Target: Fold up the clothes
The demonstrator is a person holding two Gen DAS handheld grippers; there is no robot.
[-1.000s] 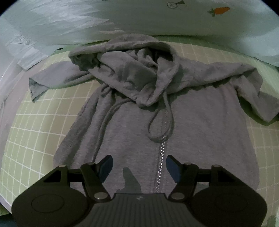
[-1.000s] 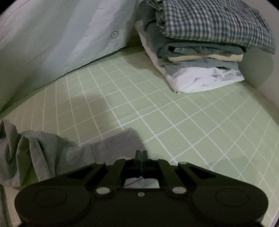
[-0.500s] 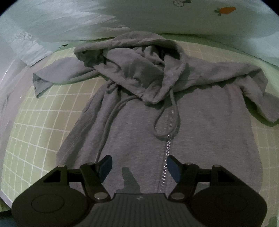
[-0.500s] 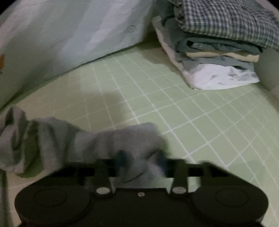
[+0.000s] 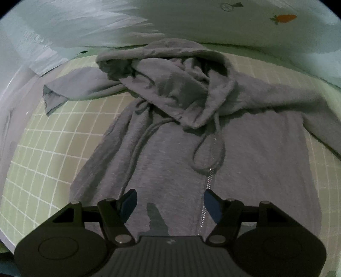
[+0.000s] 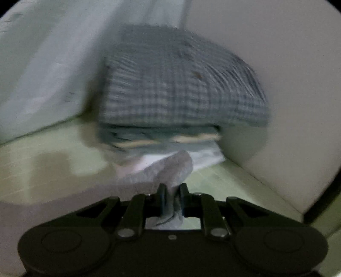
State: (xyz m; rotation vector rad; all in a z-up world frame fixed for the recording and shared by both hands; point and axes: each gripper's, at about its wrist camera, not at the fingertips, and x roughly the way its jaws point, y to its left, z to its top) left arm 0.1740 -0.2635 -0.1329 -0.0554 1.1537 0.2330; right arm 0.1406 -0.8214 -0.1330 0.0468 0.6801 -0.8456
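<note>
Right wrist view shows my right gripper (image 6: 172,189) with jaws pinching a grey sleeve (image 6: 170,168) of the hoodie (image 5: 191,149), which lies flat at twelve o'clock of my spread left gripper (image 5: 170,202), so next I judge: carry the sleeve across its chest.

surface: pale green sheet with white grid lines (image 5: 49,153), spread flat | backdrop: light cloth with a carrot print (image 5: 284,18) along the far edge | right wrist view, blurred: stack of folded clothes (image 6: 170,136) on the green sheet, checked shirt (image 6: 181,85) on top, beside a plain off-white wall (image 6: 298,85)
</note>
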